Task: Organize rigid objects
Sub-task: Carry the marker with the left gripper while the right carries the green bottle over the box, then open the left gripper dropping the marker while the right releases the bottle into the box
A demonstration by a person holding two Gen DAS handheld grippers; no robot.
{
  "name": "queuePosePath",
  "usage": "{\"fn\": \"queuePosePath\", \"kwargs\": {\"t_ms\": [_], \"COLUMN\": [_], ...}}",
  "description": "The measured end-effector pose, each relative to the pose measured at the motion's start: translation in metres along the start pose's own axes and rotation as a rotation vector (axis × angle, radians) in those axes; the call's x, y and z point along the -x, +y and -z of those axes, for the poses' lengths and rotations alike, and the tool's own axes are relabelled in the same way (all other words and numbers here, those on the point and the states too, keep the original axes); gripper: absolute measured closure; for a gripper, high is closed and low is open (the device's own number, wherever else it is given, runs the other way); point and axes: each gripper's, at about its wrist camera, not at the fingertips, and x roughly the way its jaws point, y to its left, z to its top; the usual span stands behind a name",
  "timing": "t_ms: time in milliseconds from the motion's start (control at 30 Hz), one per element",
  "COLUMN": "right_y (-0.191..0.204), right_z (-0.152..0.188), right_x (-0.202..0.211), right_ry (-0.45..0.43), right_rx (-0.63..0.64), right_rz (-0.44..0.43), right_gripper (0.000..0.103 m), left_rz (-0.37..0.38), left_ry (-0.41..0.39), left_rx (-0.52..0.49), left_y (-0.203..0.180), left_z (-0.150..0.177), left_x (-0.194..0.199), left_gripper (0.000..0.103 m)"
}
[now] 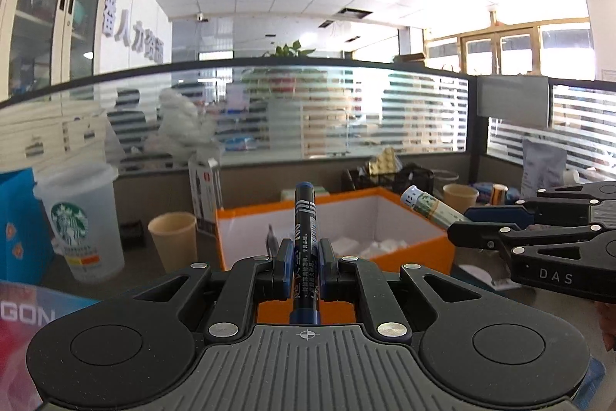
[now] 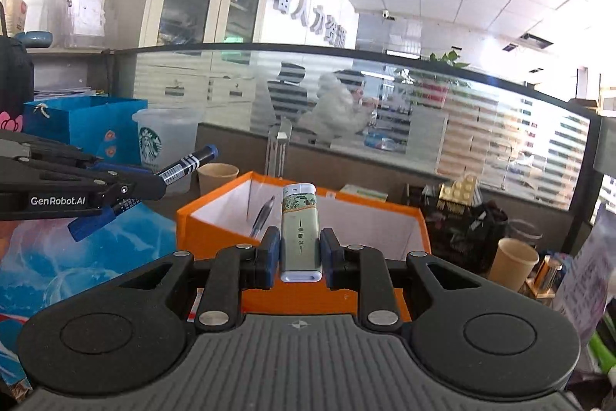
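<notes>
While the left gripper [image 1: 304, 257] pinches a dark blue marker [image 1: 305, 218] between its two pads, the marker stands nearly upright at the centre of the left wrist view, its capped end rising above the fingertips. Behind it, at mid-frame, sits an open orange box [image 1: 408, 255] with white inner walls; a pen [image 1: 272, 237] leans inside against its left wall, and some white items lie on its floor. At the right edge of that view the right gripper [image 1: 458, 224] reaches in sideways, its jaws pressed onto a lighter [image 1: 431, 208] with a green-patterned wrap, held over the box's right rim.

From the right wrist view the same lighter [image 2: 300, 237] stands upright at the centre, clamped between the blue pads, with the orange box [image 2: 215, 214] just behind it. At the left of this frame the left gripper [image 2: 154, 185] shows from the side, the marker [image 2: 188, 164] slanting up to the right from its tips.

A clear Starbucks cup [image 1: 82, 218], a paper cup [image 1: 173, 237] and a blue bag [image 1: 19, 218] stand at the left of the left wrist view
</notes>
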Motion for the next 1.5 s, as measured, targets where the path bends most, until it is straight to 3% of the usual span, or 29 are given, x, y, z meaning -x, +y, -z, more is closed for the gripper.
{"fn": "queuePosePath", "kwargs": {"t_ms": [200,500,867,1167,1233,1267,1300,1367,1500], "right_y": [-0.017,-0.051,-0.07,-0.071,-0.069,-0.068,-0.067,-0.063,-0.048], "right_z": [-0.012,-0.018,0.0,0.011,0.011,0.01,0.008,0.003,-0.002], "right_x": [-0.029,-0.103,-0.167,-0.191,-0.188,-0.183,-0.178,-0.162,-0.124], "right_ry": [0.011,0.107,0.233,0.319,0.315,0.302,0.282,0.227,0.072], "right_rx": [-0.015,-0.064,-0.115,-0.138,-0.137,-0.136,-0.137,-0.136,-0.132], "right_rz": [0.007,0.008,0.001,-0.002,0.005,0.008,0.011,0.024,0.093], "right_gripper": [0.082,0.082,0.082,0.081,0.067,0.055,0.047,0.036,0.004], "left_rz": [0.016,0.03,0.057,0.062,0.06,0.064,0.059,0.031,-0.052], "left_ry": [0.041,0.135,0.215,0.246,0.23,0.217,0.203,0.135,0.027], "left_rx": [0.015,0.052,0.072,0.1,0.109,0.117,0.124,0.132,0.095], "left_y": [0.006,0.014,0.017,0.025,0.026,0.028,0.029,0.031,0.029], "left_z": [-0.012,-0.012,-0.006,0.0,-0.001,-0.002,-0.003,-0.004,-0.004], "left_x": [-0.04,-0.111,-0.157,-0.159,-0.153,-0.147,-0.14,-0.122,-0.091], "left_gripper": [0.093,0.093,0.093,0.092,0.082,0.067,0.035,0.001,0.0]}}
